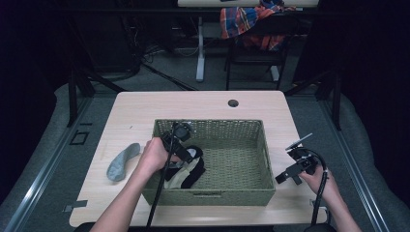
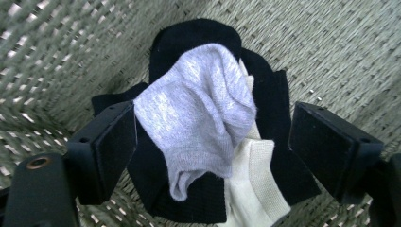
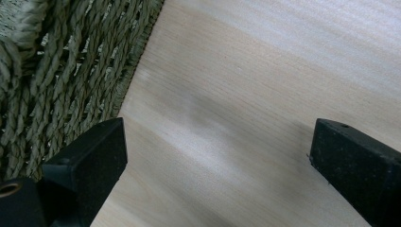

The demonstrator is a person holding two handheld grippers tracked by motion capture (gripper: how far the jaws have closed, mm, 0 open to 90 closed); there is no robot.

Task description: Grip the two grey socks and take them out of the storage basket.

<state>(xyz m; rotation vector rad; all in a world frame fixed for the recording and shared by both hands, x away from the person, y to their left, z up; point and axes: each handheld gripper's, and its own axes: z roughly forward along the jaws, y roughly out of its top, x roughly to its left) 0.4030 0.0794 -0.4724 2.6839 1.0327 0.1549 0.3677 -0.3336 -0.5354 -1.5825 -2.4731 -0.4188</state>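
The left gripper [image 2: 213, 142] stood with its jaws spread around a grey sock [image 2: 198, 113]; one pad [image 2: 116, 142] just touched the sock's edge while the other stood clear of it, so nothing was pinched yet. That sock lay on top of a small heap with a black sock [image 2: 198, 33] and a cream sock [image 2: 253, 184] in the near left corner of the woven basket [image 1: 263, 159]. The step in hand looked like the grasp of the grey sock, and the next move would call for closing the jaws on its bunched middle without catching the black one beneath. The left hand [image 1: 153, 155] reached over the basket's left wall, the gripper tilted down into the corner, its forearm coming in from the near edge. The right gripper [image 1: 290, 175] hung spread and empty above the bare wooden table [image 1: 145, 104] just right of the basket, held low in the right hand [image 1: 321, 180]. A grey insole [image 1: 122, 161] lay on the table left of the basket.
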